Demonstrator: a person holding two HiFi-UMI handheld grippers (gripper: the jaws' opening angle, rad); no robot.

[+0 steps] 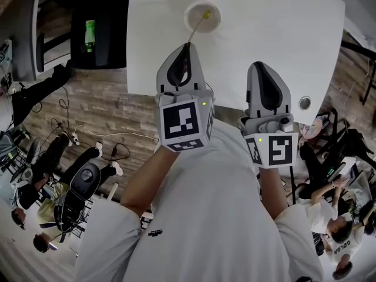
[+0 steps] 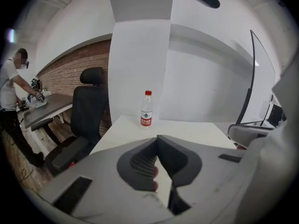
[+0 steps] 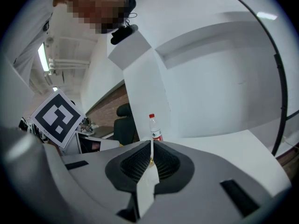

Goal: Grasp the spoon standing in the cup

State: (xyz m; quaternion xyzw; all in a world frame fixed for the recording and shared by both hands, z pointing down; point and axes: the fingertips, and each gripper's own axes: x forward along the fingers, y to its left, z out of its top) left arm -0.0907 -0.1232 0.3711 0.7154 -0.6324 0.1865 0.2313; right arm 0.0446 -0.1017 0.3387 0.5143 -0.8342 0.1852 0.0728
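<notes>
A white cup (image 1: 191,17) stands on the white table (image 1: 282,34) at the far middle. A thin spoon (image 1: 197,27) with a yellow-green end inside the cup leans out toward me. Its near end runs in between the fingertips of my left gripper (image 1: 185,46), which is shut on it. In the left gripper view that gripper (image 2: 157,140) has its jaws together, and they hide the cup and most of the spoon. My right gripper (image 1: 265,68) hovers to the right of the cup. Its jaws (image 3: 151,144) are together with only a thin slit and hold nothing.
A clear water bottle with a red label (image 2: 146,110) (image 3: 156,132) stands at the table's far end. A black office chair (image 2: 88,111) sits beside the table's left edge. A green bottle (image 1: 89,34) rests on a dark surface left of the table. A person (image 2: 9,92) works at a far desk.
</notes>
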